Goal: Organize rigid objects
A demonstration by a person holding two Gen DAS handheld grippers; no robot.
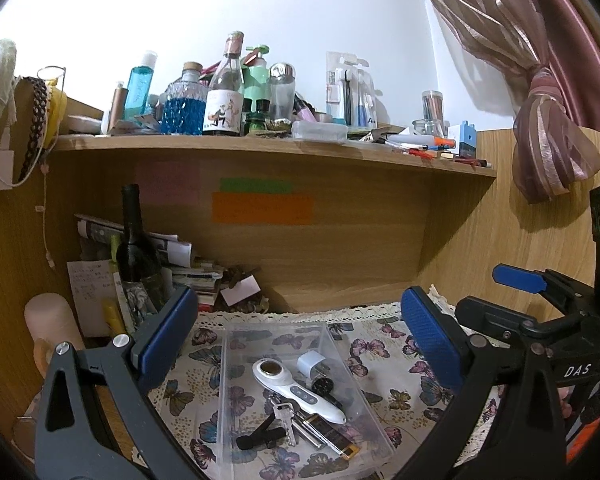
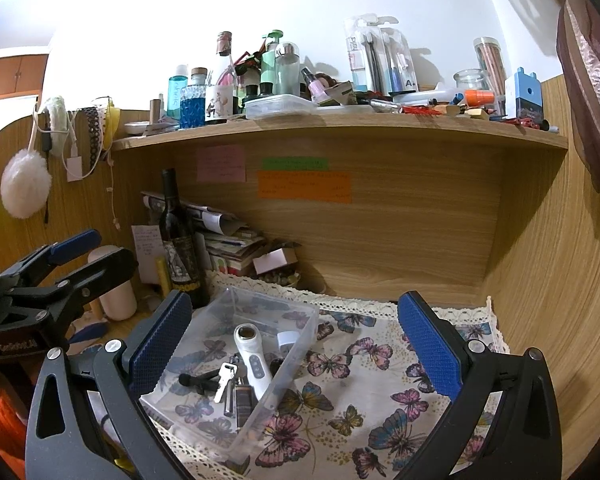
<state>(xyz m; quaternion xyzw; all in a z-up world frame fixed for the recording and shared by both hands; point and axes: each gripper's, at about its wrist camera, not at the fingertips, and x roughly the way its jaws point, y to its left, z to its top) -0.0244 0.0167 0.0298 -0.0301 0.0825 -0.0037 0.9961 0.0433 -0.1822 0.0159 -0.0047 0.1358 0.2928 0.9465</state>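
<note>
Up top, a wooden shelf (image 1: 260,148) is crowded with bottles, among them a faceted glass bottle of blue liquid (image 1: 182,108) and a clear bottle with a cartoon label (image 1: 225,92). Below it, pink (image 2: 221,163), green (image 2: 295,163) and orange sticky notes (image 2: 304,186) cling to the back panel. A dark wine bottle (image 2: 180,244) stands upright at the left, and a pink curtain (image 1: 540,80) hangs tied at the right.

A clear box (image 1: 236,420) is set on the butterfly cloth (image 1: 392,368), between both grippers' spread jaws. Inside it, a handheld device (image 1: 296,390) lies diagonally, with a plug adapter (image 1: 310,362) behind it, keys (image 1: 284,420) before it, and a clip (image 1: 260,438) to their left. A wine bottle (image 1: 136,252) stands behind, left, under the shelf (image 1: 260,148).
</note>
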